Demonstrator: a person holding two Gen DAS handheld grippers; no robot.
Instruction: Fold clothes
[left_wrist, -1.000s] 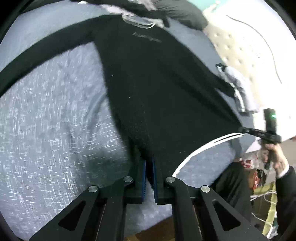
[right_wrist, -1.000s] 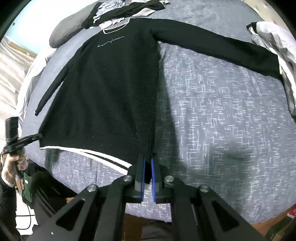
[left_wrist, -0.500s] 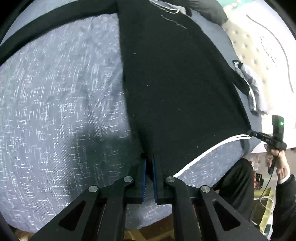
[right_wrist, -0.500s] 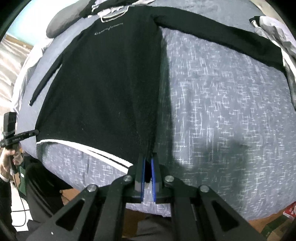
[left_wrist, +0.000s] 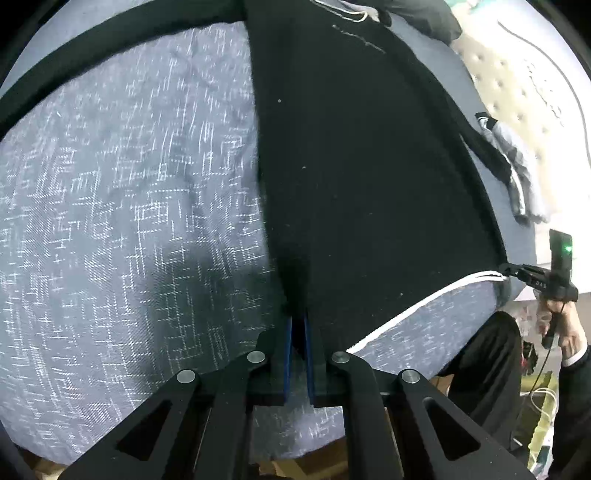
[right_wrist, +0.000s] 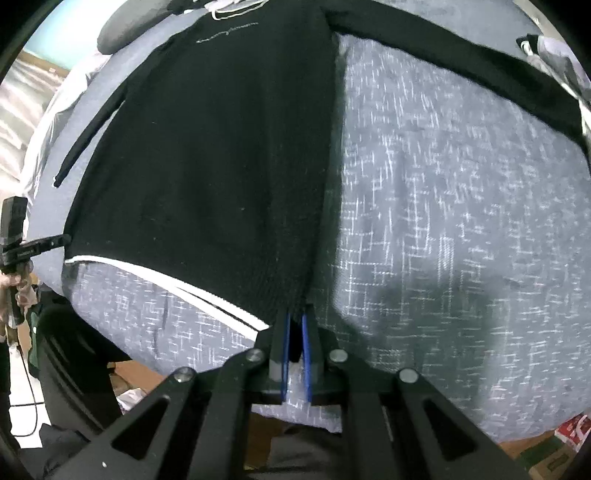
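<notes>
A black long-sleeved sweater (left_wrist: 362, 166) with a white hem stripe lies spread face up on a grey-blue bedspread (left_wrist: 129, 221). My left gripper (left_wrist: 297, 323) is shut on its bottom left hem corner. In the right wrist view the same sweater (right_wrist: 221, 155) stretches away from my right gripper (right_wrist: 294, 321), which is shut on the bottom right hem corner. One sleeve (left_wrist: 110, 40) runs out to the left and the other sleeve (right_wrist: 461, 74) to the right. The opposite gripper shows small at each view's edge, held by a hand (left_wrist: 565, 325).
A grey and white garment (left_wrist: 517, 166) lies at the bed's right edge by a tufted headboard (left_wrist: 517, 85). A dark pillow (right_wrist: 125, 29) and more clothes sit beyond the collar. Floor clutter and a box (right_wrist: 569, 432) lie below the bed's near edge.
Both grippers, still holding the hem corners, have moved forward over the bed, so the sweater body fills more of each view and the hem sits further onto the bedspread.
</notes>
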